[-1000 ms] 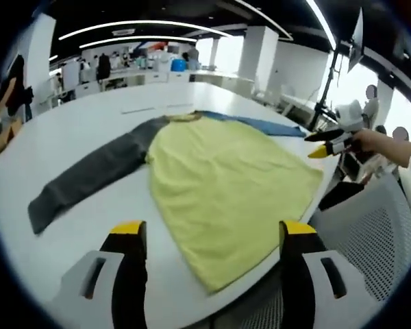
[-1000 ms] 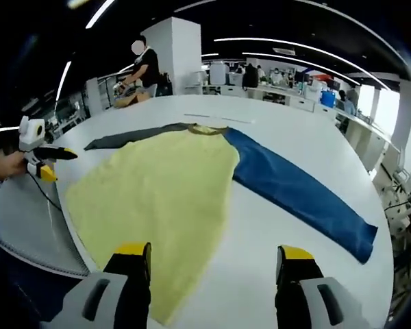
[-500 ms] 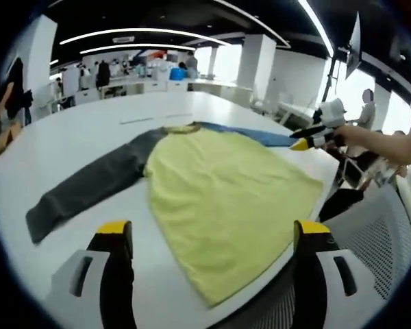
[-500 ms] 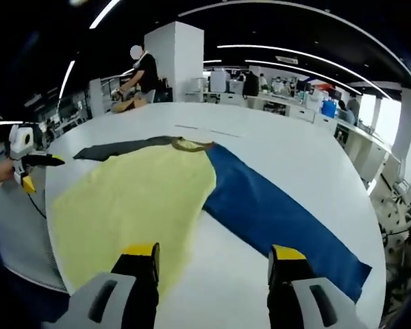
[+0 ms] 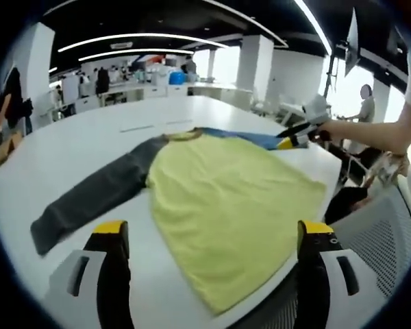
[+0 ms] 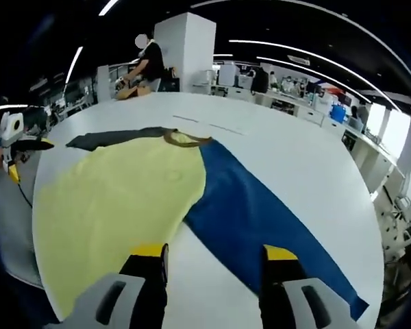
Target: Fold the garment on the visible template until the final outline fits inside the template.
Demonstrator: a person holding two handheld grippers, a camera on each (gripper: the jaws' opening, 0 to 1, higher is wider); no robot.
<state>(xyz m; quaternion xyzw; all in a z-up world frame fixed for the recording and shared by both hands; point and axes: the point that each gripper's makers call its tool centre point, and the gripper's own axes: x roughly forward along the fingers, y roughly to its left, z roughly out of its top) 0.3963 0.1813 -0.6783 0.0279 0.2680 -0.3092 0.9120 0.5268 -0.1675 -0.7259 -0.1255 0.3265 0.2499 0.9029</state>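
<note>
A long-sleeved shirt lies flat on the white table [image 5: 75,137]. It has a yellow body [image 5: 226,199], a grey sleeve [image 5: 89,199] and a blue sleeve [image 5: 253,139]. My left gripper [image 5: 212,227] is open, hovering above the near table edge by the yellow hem. In the right gripper view the yellow body [image 6: 116,199] lies left and the blue sleeve [image 6: 260,219] runs under my open right gripper [image 6: 214,252]. The grey sleeve [image 6: 106,138] stretches away at the back left. Each gripper shows in the other's view: the right gripper [image 5: 298,133] and the left gripper [image 6: 17,147].
Faint line marks [image 5: 157,125] cross the table beyond the collar [image 6: 185,139]. A grey mesh chair [image 5: 383,226] stands off the table edge by a person's arm [image 5: 377,133]. A white pillar [image 6: 181,48], desks and people fill the background.
The right gripper has moved in over the blue sleeve, closer to the table. The left gripper's jaws have spread wider. The shirt itself has not moved.
</note>
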